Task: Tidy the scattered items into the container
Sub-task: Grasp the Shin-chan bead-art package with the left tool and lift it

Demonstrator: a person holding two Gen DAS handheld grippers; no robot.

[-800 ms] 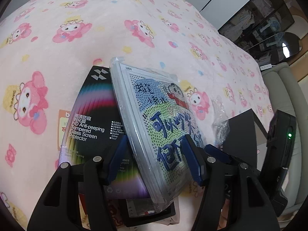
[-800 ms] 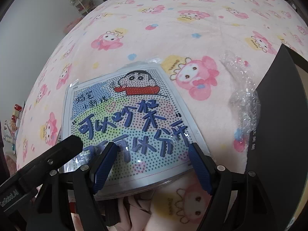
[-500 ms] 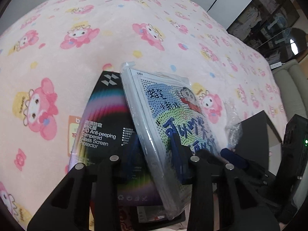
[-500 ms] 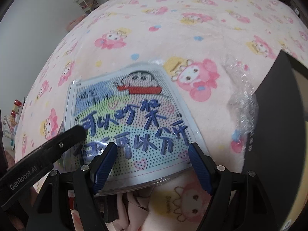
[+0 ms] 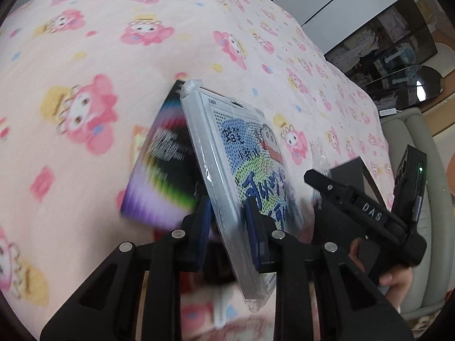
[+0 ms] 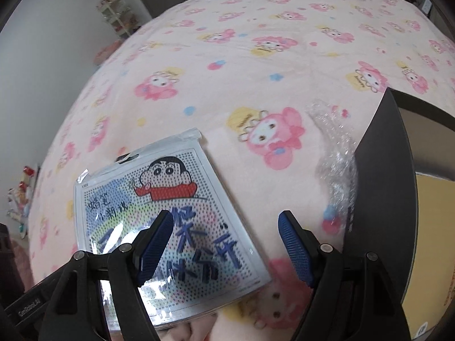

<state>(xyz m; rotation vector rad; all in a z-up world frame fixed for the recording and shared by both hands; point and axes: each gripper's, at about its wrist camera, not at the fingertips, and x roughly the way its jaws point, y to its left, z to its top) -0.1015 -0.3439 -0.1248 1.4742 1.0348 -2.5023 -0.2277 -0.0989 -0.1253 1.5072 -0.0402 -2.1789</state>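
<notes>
A cartoon bead-art pack [image 5: 241, 153] in clear plastic stands tilted on edge, and my left gripper [image 5: 227, 227] is shut on its lower edge, one blue pad on each face. Behind it a black screen-protector box [image 5: 162, 176] lies flat on the pink blanket. In the right wrist view the same pack [image 6: 170, 199] sits lower left, and my right gripper [image 6: 224, 214] hovers open over its right half and the blanket, holding nothing. The black container [image 6: 381, 184] stands at the right with a tan inside.
Crumpled bubble wrap [image 6: 335, 153] lies against the container's left wall. The pink cartoon-print blanket [image 6: 256, 71] covers the bed. The right tool's black body [image 5: 369, 213], held by a hand, is close to the pack's right. A grey chair [image 5: 409, 147] stands beyond the bed edge.
My left gripper's jaws have closed from wide open onto the pack's edge and tipped it up off the black box. The right gripper has drawn back and to the right, still open.
</notes>
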